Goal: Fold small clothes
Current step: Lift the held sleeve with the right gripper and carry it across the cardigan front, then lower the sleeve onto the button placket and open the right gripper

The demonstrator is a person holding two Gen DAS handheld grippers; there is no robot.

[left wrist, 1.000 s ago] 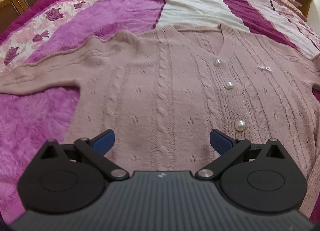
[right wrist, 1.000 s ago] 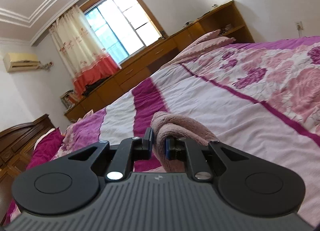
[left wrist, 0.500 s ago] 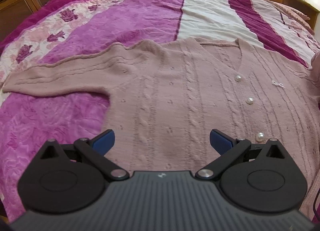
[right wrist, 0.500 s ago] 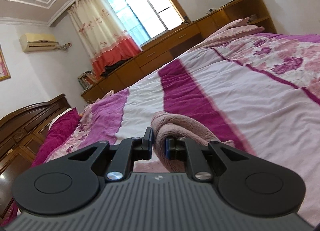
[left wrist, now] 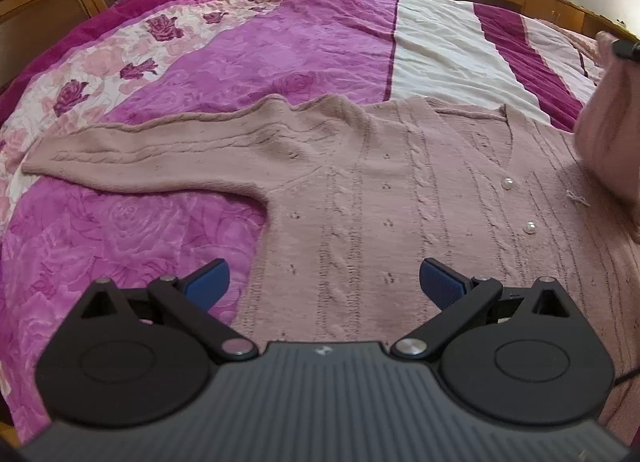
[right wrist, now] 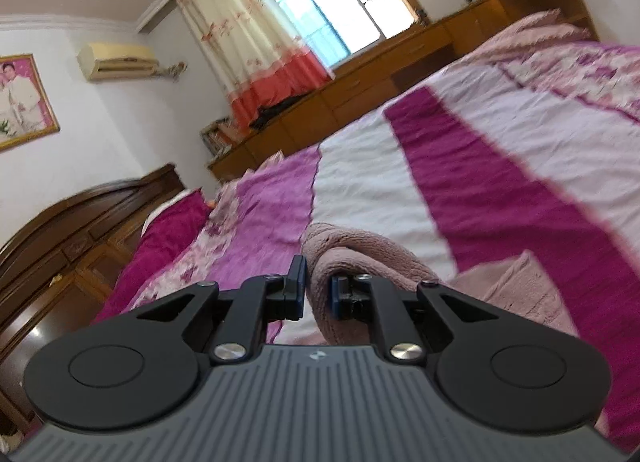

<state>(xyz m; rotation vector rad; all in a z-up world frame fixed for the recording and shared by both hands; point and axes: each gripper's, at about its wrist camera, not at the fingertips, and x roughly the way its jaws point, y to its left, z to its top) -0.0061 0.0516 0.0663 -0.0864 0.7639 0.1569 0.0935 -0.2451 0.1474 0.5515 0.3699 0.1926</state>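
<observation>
A dusty-pink knitted cardigan with pearl buttons lies flat on the bed, front up, its one sleeve stretched out to the left. My left gripper hovers open above the cardigan's lower body, nothing between its blue pads. My right gripper is shut on a fold of the cardigan's other sleeve, lifted off the bed. That raised sleeve shows at the right edge of the left wrist view, over the cardigan's right side.
The bed is covered by a purple, white and magenta striped floral bedspread. A dark wooden headboard stands at the left. Low wooden cabinets run along the far wall under a curtained window.
My right gripper has swung left with the sleeve, carrying it in over the cardigan's right side. The left gripper has drifted left, bringing the outstretched sleeve fully into view.
</observation>
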